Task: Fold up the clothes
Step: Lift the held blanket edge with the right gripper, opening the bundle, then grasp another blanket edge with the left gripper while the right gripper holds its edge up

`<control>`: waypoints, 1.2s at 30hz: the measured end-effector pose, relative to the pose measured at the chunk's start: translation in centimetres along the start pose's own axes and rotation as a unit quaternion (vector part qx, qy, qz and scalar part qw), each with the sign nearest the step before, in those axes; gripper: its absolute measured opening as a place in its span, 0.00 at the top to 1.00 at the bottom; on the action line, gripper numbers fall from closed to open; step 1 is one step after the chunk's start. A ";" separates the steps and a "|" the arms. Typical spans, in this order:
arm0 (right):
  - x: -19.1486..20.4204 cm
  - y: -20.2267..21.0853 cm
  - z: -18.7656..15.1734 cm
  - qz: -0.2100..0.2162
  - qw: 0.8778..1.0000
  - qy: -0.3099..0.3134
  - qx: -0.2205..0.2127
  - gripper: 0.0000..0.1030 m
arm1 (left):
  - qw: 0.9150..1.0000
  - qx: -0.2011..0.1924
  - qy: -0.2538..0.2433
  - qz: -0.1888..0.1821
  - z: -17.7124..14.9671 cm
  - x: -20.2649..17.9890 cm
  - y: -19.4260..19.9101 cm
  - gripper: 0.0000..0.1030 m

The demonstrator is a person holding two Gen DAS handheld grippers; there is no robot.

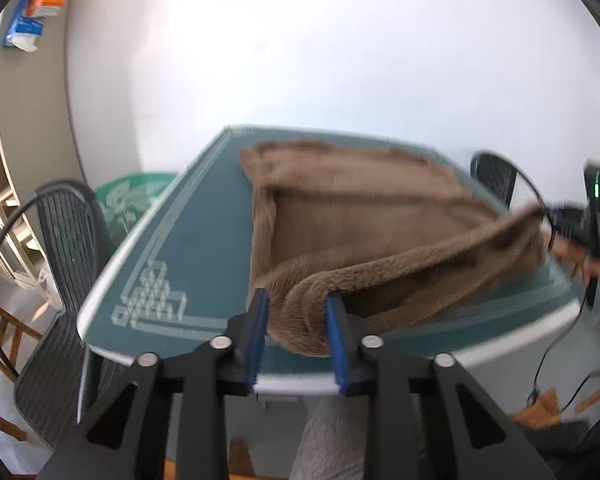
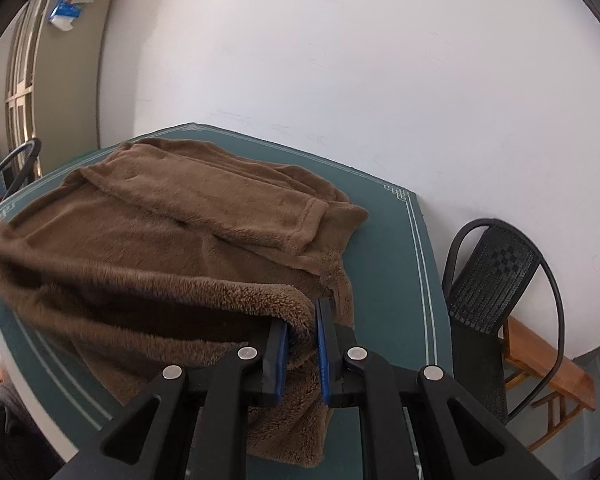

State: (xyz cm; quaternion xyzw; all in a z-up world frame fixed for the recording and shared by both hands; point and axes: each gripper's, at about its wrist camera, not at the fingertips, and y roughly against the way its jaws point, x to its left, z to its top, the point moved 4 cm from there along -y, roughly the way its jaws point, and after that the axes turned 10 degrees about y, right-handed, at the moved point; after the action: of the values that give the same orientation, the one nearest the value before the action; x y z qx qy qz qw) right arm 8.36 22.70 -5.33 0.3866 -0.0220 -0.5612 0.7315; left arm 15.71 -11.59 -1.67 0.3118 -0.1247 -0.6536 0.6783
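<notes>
Left wrist view: your left gripper (image 1: 297, 336) pinches the brown fleece garment's (image 1: 380, 216) near hem at lower centre; your right gripper (image 2: 303, 346) clamps the other corner. Sleeve already lies folded across; the bottom fold looks mid-lift over the green table (image 2: 388, 280).

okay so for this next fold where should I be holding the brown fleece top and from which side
Hold the near hem of the brown fleece top at its two corners, coming from the table's front edge. The left tool and right tool already pinch them, and the hem lifts as one edge.
</notes>
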 end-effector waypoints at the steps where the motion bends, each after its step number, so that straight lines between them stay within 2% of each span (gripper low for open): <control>1: 0.0 0.4 0.1 0.000 1.000 0.001 -0.005 0.88 | 1.000 -0.011 0.005 -0.003 0.9 0.0 0.4 0.77; 8: -1.7 3.9 2.5 -0.012 0.998 -0.017 -0.057 0.88 | 0.997 -0.081 0.006 -0.010 7.6 -0.9 1.5 0.77; 9: -2.1 4.3 2.9 -0.017 0.998 -0.019 -0.064 0.88 | 0.996 -0.093 0.004 -0.003 8.4 -1.1 1.7 0.78; 11: -3.3 4.9 3.8 -0.044 0.996 -0.023 -0.074 0.88 | 0.989 -0.137 0.008 0.052 10.7 -0.4 2.2 0.83; 12: -3.9 5.2 4.3 -0.059 0.995 -0.025 -0.078 0.88 | 0.985 -0.155 0.015 0.069 11.8 0.2 2.5 0.83; 14: -5.2 4.9 4.8 -0.063 0.994 -0.038 -0.080 0.88 | 0.983 -0.160 0.055 0.066 13.9 2.1 2.7 0.83; 16: -5.4 4.0 5.1 -0.057 0.995 -0.041 -0.075 0.88 | 0.987 -0.135 0.077 0.047 15.1 3.5 1.6 0.83; 18: -5.7 3.1 5.5 -0.051 0.995 -0.045 -0.070 0.88 | 0.990 -0.112 0.067 0.047 15.4 3.8 -0.2 0.83; 20: -6.0 2.2 5.9 -0.046 0.996 -0.049 -0.065 0.88 | 0.996 -0.081 0.037 0.028 14.5 2.8 -2.0 0.83; 22: -6.3 1.3 6.2 -0.040 0.996 -0.052 -0.060 0.88 | 0.999 -0.043 0.001 -0.009 12.9 0.9 -3.9 0.79; 23: -6.3 0.8 6.4 -0.037 0.996 -0.053 -0.057 0.88 | 0.999 -0.024 -0.018 -0.029 12.0 -0.2 -4.8 0.63; 24: -6.2 0.4 6.5 -0.034 0.996 -0.054 -0.054 0.88 | 0.998 -0.004 -0.036 -0.050 11.1 -1.3 -5.7 0.38; 26: -6.2 -0.5 6.7 -0.029 0.997 -0.056 -0.048 0.88 | 0.993 0.035 -0.072 -0.090 9.3 -3.4 -7.4 0.16; 30: -6.1 -1.5 6.6 -0.021 0.997 -0.056 -0.039 0.87 | 0.972 0.098 -0.141 -0.160 6.5 -7.4 -10.4 0.14; 33: -5.8 -1.9 6.5 -0.023 0.998 -0.052 -0.033 0.88 | 0.955 0.139 -0.186 -0.187 4.8 -9.9 -12.6 0.12; 36: -6.0 -2.0 6.0 -0.027 0.998 -0.056 -0.025 0.88 | 0.944 0.170 -0.197 -0.204 3.4 -11.2 -14.4 0.12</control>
State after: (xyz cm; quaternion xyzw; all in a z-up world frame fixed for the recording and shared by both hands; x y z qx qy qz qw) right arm 1.75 24.33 0.09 0.3364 -0.0384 -0.6018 0.7233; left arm 0.78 -1.02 -4.80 0.3058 -0.2989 -0.7955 0.4294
